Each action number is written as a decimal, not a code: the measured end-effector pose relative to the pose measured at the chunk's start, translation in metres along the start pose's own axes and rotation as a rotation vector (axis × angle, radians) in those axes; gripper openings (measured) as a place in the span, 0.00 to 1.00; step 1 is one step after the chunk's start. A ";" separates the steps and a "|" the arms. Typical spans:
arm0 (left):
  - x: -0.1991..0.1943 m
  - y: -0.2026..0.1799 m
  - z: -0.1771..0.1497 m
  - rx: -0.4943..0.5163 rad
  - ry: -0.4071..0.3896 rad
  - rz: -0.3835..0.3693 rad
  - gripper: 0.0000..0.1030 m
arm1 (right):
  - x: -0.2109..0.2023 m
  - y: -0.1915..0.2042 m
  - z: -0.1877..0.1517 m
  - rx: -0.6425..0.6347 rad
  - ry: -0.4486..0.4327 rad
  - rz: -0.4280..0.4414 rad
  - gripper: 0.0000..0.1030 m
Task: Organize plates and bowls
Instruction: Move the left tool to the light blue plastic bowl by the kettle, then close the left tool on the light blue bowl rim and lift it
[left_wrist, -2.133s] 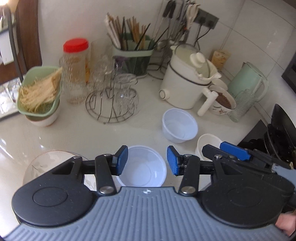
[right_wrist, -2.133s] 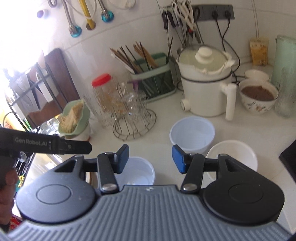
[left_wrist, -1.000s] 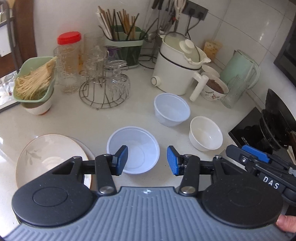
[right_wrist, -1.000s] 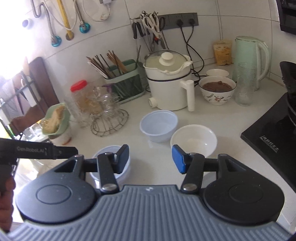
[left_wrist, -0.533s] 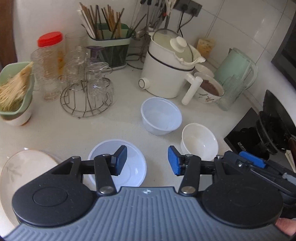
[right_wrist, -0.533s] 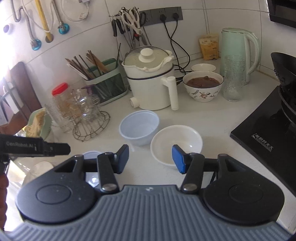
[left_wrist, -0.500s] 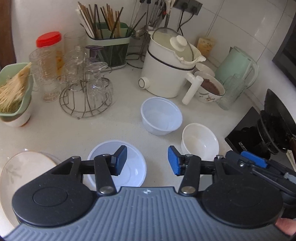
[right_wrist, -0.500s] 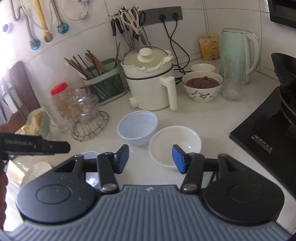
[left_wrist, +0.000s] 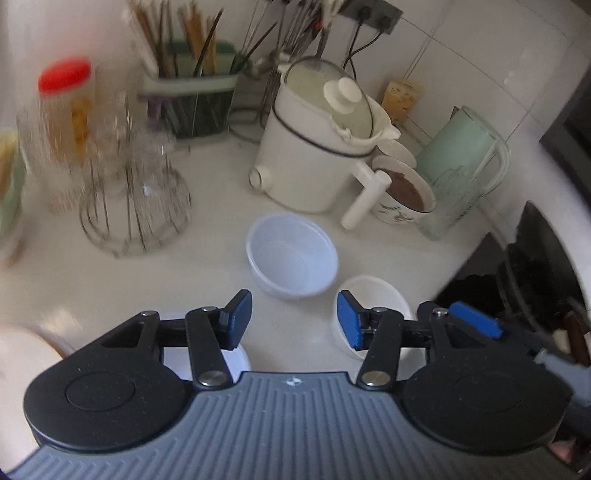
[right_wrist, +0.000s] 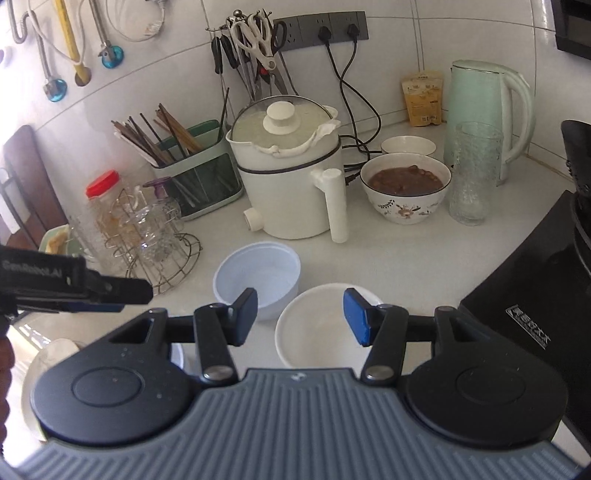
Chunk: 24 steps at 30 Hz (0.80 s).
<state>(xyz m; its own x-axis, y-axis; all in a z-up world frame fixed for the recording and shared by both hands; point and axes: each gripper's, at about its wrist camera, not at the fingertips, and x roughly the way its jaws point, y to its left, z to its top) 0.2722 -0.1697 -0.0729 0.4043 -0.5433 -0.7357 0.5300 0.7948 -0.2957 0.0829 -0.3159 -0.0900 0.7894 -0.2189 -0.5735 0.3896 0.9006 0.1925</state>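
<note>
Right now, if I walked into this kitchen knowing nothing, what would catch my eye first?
Probably the white cooker pot with its knobbed lid at the middle of the counter, and beside it the flowered bowl of brown food. Nearer, two empty bowls sit side by side: a translucent plastic bowl and a white bowl. The right gripper hovers open just above the white one.
</note>
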 end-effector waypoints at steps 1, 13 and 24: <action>0.002 -0.001 0.002 0.010 -0.002 0.001 0.61 | 0.002 -0.001 0.002 0.000 0.000 -0.001 0.53; 0.045 0.007 0.035 -0.012 0.034 -0.009 0.61 | 0.040 -0.011 0.018 0.032 0.030 -0.019 0.53; 0.108 0.026 0.059 -0.055 0.120 -0.023 0.61 | 0.088 -0.015 0.039 0.026 0.065 -0.025 0.53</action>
<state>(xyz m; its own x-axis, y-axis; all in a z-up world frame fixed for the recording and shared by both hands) 0.3734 -0.2240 -0.1238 0.2982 -0.5282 -0.7950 0.4949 0.7978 -0.3444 0.1646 -0.3635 -0.1126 0.7471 -0.2160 -0.6286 0.4221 0.8848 0.1976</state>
